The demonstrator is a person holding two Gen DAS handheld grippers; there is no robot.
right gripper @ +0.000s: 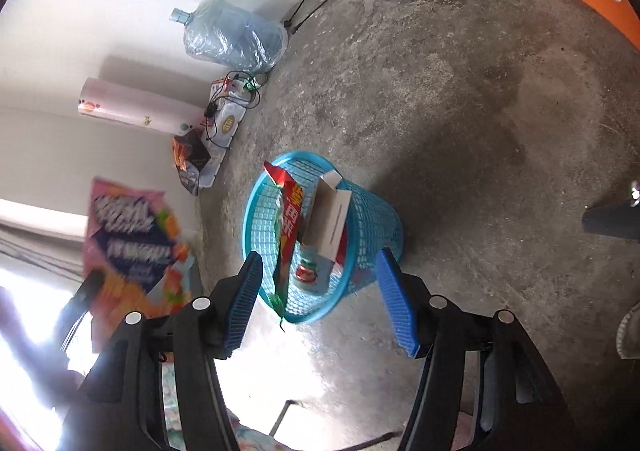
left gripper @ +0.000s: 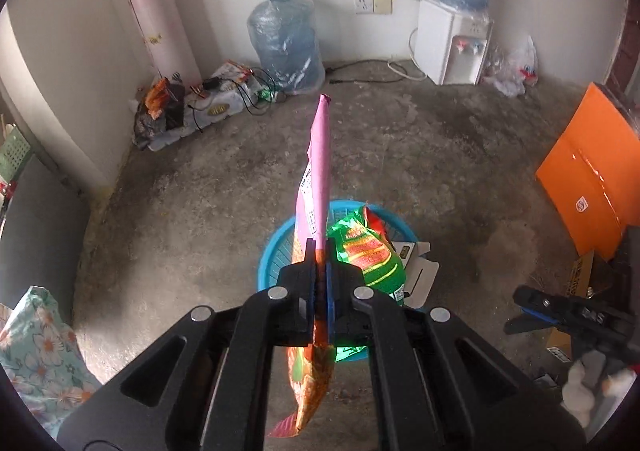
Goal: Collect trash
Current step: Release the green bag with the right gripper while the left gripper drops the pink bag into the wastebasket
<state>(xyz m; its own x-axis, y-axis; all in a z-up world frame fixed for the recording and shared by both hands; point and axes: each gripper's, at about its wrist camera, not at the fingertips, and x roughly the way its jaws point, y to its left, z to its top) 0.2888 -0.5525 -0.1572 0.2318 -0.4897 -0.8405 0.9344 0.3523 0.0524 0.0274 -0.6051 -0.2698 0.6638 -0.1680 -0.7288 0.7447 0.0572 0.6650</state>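
Observation:
My left gripper (left gripper: 320,251) is shut on a pink snack bag (left gripper: 318,171), held edge-on above the blue mesh trash basket (left gripper: 276,247). The same pink bag (right gripper: 132,247) shows at the left of the right wrist view, with the left gripper's dark finger under it. The basket (right gripper: 372,227) stands on the concrete floor and holds a green and red snack bag (right gripper: 286,239), a cardboard box (right gripper: 330,215) and a can (right gripper: 308,271). My right gripper (right gripper: 320,299) is open and empty, close above the basket's near rim. It also shows in the left wrist view (left gripper: 532,305).
A water jug (left gripper: 286,39), a pink roll (left gripper: 160,19) and a pile of wrappers and cables (left gripper: 192,107) stand along the far wall. A water dispenser (left gripper: 452,43) is at the back right. An orange board (left gripper: 592,171) leans at the right. Floral cloth (left gripper: 36,343) lies at the left.

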